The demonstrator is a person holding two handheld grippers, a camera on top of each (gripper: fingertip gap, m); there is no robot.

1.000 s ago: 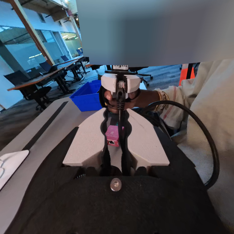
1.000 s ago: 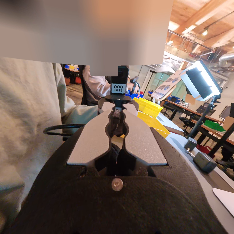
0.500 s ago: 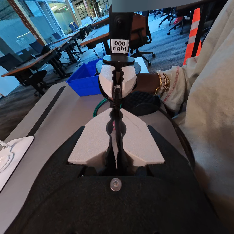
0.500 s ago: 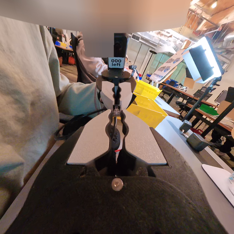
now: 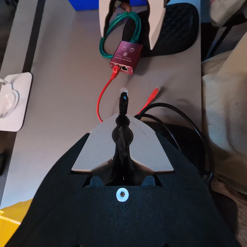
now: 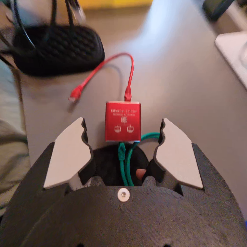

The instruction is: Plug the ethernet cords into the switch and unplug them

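Observation:
My left gripper (image 5: 123,117) is shut on a black ethernet cord; its plug (image 5: 123,96) sticks out past the fingertips and points at the red switch box (image 5: 126,57) a short way ahead. A red cord (image 5: 115,70) is plugged into the box's left port, and the port beside it (image 5: 125,68) is free. My right gripper (image 6: 123,120) is open wide, and the red box (image 6: 123,124) stands between its fingers (image 6: 74,133) without touching them. A green cord (image 6: 121,151) is plugged into the box's near side. The right gripper also shows in the left wrist view (image 5: 131,26), behind the box.
A loose red plug (image 5: 153,93) lies on the grey table (image 5: 66,93) right of the black plug. A black textured device (image 6: 57,49) sits near the person's clothing (image 5: 224,106). A white pad (image 5: 13,101) lies left; a yellow bin (image 5: 10,220) and a blue bin (image 5: 86,5) stand at the edges. Some 15 cm of space lies between my two pairs of fingers. My right tips are roughly 9 cm from the loose red plug (image 5: 153,93). The right camera catches it too, in the right wrist view (image 6: 74,91).
Both grippers have come down from mid-air to the table. The right gripper has let go of the black plug and opened wide around the red box. The left stays shut on the black cord.

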